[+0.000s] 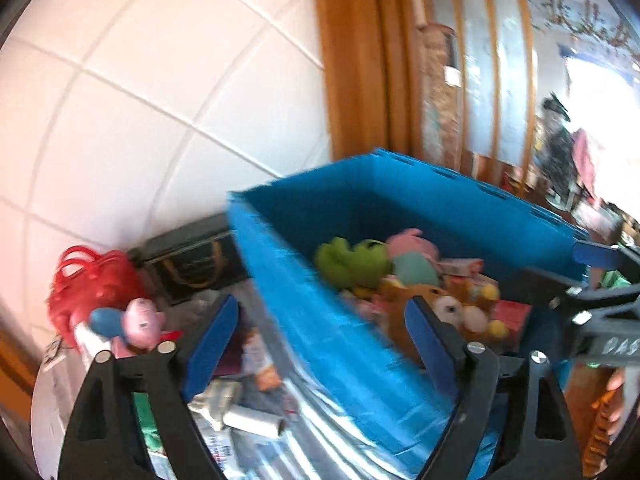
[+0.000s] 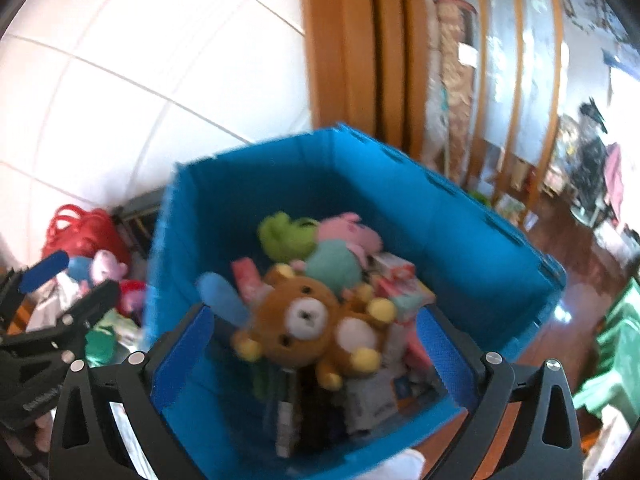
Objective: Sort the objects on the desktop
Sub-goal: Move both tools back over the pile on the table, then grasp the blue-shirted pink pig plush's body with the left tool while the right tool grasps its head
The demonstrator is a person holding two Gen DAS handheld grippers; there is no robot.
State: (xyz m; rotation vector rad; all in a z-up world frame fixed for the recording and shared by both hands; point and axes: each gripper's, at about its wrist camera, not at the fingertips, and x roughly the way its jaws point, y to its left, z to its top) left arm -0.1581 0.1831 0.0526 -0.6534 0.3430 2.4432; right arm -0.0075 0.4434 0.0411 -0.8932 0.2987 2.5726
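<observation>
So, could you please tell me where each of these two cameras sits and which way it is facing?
Left wrist: on the left hand-held gripper, open, looking down over the blue bin's left wall; the right hand-held gripper shows at right.
Right wrist: on the right hand-held gripper, open, looking straight into the bin above the brown bear; the left hand-held gripper shows at left.
Shared: bin, bear, green plush, tiled wall.

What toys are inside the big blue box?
Inside the blue box lie a brown teddy bear, a green plush, a pink plush and small boxes. Whatever is underneath them is hidden.
</observation>
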